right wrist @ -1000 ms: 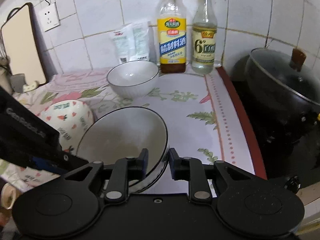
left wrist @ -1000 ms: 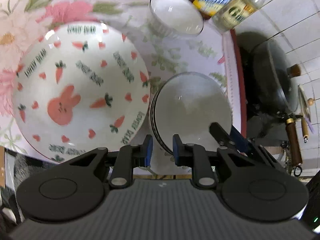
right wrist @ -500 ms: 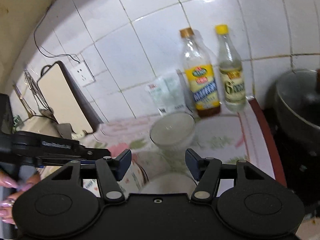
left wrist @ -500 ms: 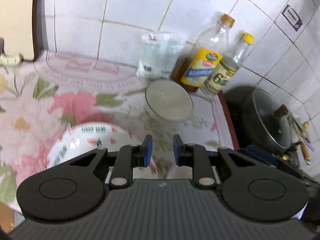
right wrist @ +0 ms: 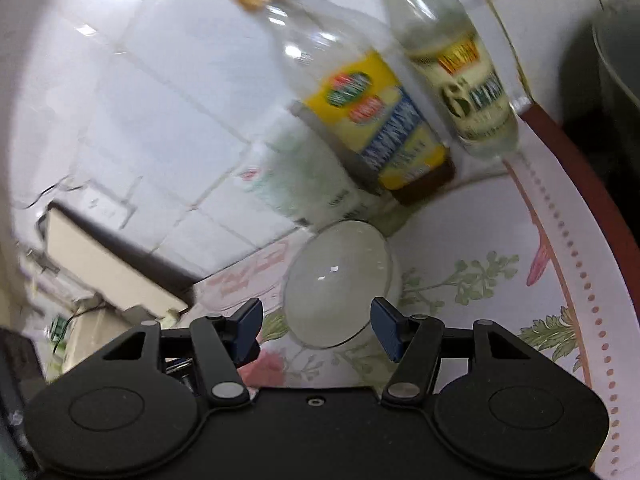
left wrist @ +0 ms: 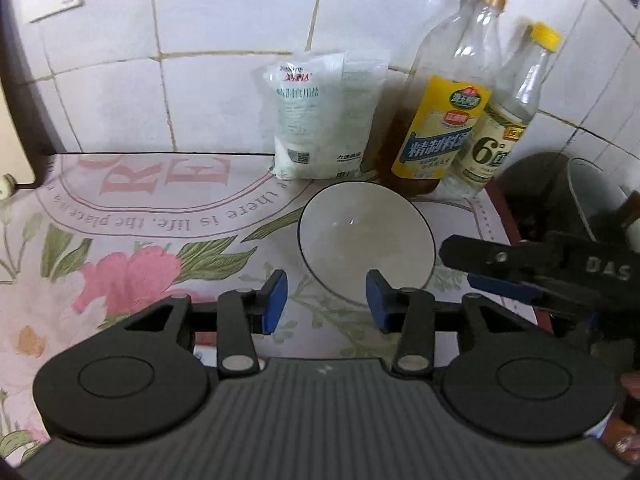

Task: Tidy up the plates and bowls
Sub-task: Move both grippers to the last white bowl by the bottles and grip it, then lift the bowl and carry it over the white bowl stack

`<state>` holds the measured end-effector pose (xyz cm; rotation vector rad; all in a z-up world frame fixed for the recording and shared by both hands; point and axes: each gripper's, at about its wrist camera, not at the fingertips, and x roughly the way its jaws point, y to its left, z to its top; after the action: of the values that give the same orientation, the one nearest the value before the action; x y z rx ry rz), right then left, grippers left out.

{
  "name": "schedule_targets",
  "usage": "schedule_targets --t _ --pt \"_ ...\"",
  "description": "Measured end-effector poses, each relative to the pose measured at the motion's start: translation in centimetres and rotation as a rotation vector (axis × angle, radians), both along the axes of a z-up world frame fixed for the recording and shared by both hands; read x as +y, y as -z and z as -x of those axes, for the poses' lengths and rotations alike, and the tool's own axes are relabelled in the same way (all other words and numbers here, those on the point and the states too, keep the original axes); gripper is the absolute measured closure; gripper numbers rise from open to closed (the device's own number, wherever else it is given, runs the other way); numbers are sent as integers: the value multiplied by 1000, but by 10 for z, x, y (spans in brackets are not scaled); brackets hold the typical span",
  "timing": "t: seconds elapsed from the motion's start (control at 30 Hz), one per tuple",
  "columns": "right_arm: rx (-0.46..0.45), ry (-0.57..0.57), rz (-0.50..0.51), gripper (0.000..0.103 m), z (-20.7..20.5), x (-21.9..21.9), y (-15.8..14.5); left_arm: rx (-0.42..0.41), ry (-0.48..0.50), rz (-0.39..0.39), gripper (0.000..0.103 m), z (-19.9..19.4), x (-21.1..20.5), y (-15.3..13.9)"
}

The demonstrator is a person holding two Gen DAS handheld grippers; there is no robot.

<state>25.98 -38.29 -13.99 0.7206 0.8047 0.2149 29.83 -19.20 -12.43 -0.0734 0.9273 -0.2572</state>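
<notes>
A white bowl with a dark rim [left wrist: 366, 240] stands on the flowered cloth near the back wall; the right wrist view shows it too [right wrist: 338, 282], blurred and tilted. My left gripper [left wrist: 326, 300] is open and empty, just short of the bowl's near rim. My right gripper [right wrist: 316, 330] is open and empty, just before the same bowl. The right gripper's body [left wrist: 540, 268] shows at the right edge of the left wrist view. The carrot-print bowl and the stacked bowls are out of sight.
A salt bag [left wrist: 322, 116], a yellow-label bottle [left wrist: 444, 100] and a clear bottle [left wrist: 508, 116] stand against the tiled wall behind the bowl. A dark pot [left wrist: 580, 192] sits to the right past the red counter edge. A cutting board [right wrist: 108, 256] leans at the left.
The right gripper let go of the dark-rimmed bowl and opened. The left gripper opened too. Both lifted away from the near bowls and moved toward the single bowl at the back.
</notes>
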Motion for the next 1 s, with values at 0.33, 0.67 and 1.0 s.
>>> schedule_targets --t 0.33,0.67,1.0 --pt "142 29 60 38 -55 4 34 153 -93 -29 50 -56 -2 40" --pt "208 115 4 71 -61 -3 49 256 -239 130 76 -56 11 69" --pt "189 47 77 87 -47 1 38 218 -122 38 91 -41 -12 49"
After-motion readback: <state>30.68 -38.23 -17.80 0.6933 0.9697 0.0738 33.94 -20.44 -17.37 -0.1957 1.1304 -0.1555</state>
